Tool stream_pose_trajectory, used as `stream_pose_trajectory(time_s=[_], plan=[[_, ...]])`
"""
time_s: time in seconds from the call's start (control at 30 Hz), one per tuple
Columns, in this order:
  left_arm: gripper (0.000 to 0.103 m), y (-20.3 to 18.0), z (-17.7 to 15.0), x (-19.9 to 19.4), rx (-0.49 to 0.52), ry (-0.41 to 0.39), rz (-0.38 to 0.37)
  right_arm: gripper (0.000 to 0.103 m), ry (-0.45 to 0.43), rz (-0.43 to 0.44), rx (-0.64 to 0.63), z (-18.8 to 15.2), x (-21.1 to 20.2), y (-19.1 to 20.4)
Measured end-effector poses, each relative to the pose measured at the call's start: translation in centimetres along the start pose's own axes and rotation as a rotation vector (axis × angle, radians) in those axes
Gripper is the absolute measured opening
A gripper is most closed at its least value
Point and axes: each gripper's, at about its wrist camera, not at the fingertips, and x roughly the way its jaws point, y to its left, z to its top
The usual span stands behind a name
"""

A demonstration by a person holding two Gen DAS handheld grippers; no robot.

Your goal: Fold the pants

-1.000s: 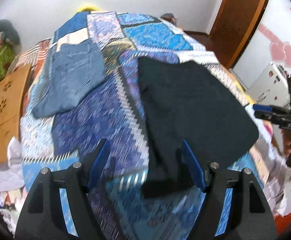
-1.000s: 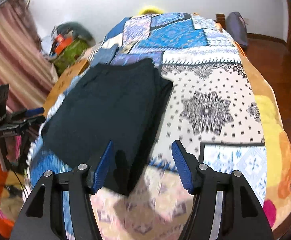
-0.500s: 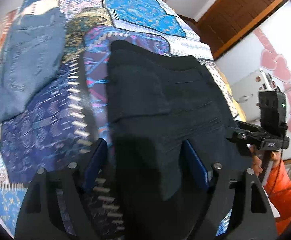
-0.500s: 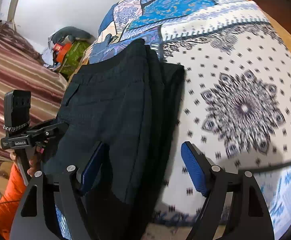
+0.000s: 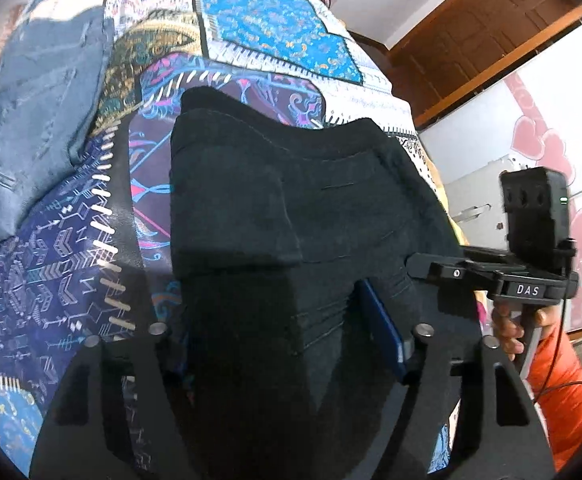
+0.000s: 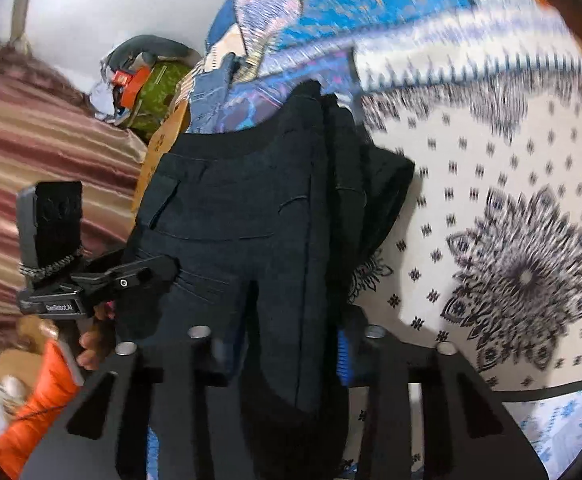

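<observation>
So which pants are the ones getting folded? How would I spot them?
Look at the bed with the colourful patchwork bedspread. Two pairs of pants lie on it, and the ones being folded are the dark pants nearest the edge, already between both grippers' closing jaws. The other pair, the light blue jeans, lies off to the side, untouched.

**Bedroom with a patchwork-covered bed**

A bed [image 5: 275, 28] under a blue, purple and white patchwork quilt fills the room. Beyond its far edge stands a plain white wall [image 6: 91, 8]. A brown wooden door [image 5: 487, 36] stands beside a white panel with pink hearts [image 5: 547, 148]. A striped curtain [image 6: 39, 152] hangs by the bed's other side.
</observation>
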Motion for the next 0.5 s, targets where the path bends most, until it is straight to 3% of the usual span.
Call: stream_pose_trajectory(time_s=[0.07, 0.1, 0.2, 0.5], plan=[[0.047, -0.6, -0.5, -1.0, 0.017, -0.025, 0.021, 0.023, -0.033, -0.037, -0.054, -0.4, -0.7, 1.3], [0.031, -0.9, -0.7, -1.6, 0.025, -0.038, 0.033, 0.022, -0.047, -0.046, -0.069, -0.6, -1.1, 1.8], [0.028, -1.7, -1.9, -4.1, 0.042, -0.081, 0.026, 0.021, -0.084, -0.053, -0.121, -1.3, -2.3, 3.8], [0.026, -4.9, -4.8, -10.9, 0.169, -0.265, 0.147, 0.020, -0.193, -0.059, -0.275, -1.7, -5.4, 10.9]])
